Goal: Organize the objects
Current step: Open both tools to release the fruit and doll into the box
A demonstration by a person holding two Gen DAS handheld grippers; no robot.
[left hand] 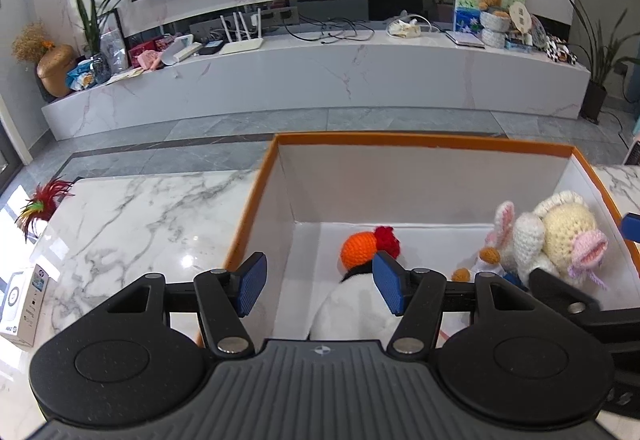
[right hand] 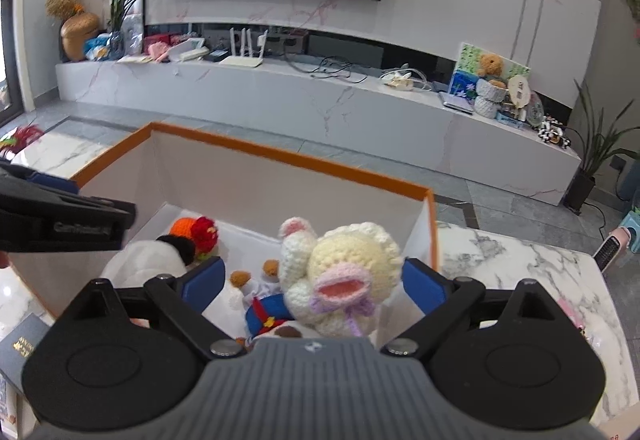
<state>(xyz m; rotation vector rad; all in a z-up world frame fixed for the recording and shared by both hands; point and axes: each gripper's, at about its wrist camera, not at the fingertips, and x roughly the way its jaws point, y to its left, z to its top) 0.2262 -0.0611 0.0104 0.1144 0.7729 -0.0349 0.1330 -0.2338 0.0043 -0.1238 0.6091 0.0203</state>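
Observation:
An orange-rimmed white box (left hand: 424, 139) (right hand: 280, 153) stands on the marble table. Inside lie a white plush with an orange and red crochet head (left hand: 366, 246) (right hand: 192, 232), a cream crochet sheep doll (left hand: 560, 236) (right hand: 348, 272) and a small blue-clothed doll (right hand: 266, 314). My left gripper (left hand: 320, 286) is open over the box's near left corner, above the white plush. My right gripper (right hand: 316, 286) is open, its jaws standing wide on either side of the sheep doll without touching it.
A small white carton (left hand: 22, 304) and a red feather toy (left hand: 44, 199) lie at the table's left. A dark booklet (right hand: 20, 350) lies near the box. A TV bench with clutter (left hand: 320, 55) runs along the far wall. A pink item (right hand: 572, 314) lies right.

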